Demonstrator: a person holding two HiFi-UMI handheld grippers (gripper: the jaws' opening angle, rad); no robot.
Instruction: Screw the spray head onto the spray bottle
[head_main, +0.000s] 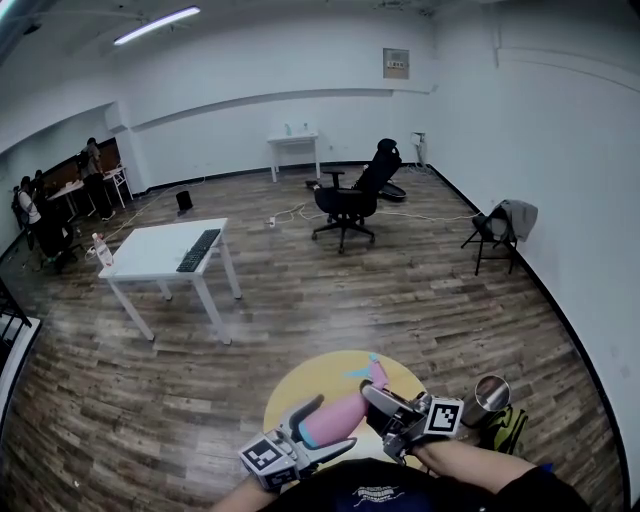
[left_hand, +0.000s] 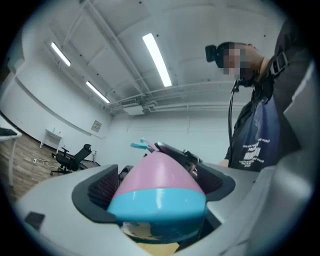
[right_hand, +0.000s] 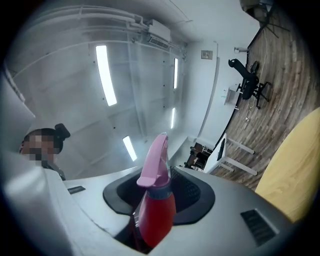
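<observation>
Head view, left claw (head_main: 326, 426) clamps spray bottle (head_main: 338, 416); right claw (head_main: 381, 401), upturned, grips spray head (head_main: 378, 375)

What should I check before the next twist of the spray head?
1. Left gripper holding the spray bottle: ok. Its jaws are closed on the pink and blue body.
2. Right gripper on the spray head: ok. The pink head stands between its jaws.
3. Head lined up with the bottle neck: ok. In the head view they form one line.
4. Thread fully tight: cannot tell. The right gripper hides the joint.
5. Work held over the yellow table: ok.
6. Clear of the metal cup: ok. It stands apart, to the right.
</observation>
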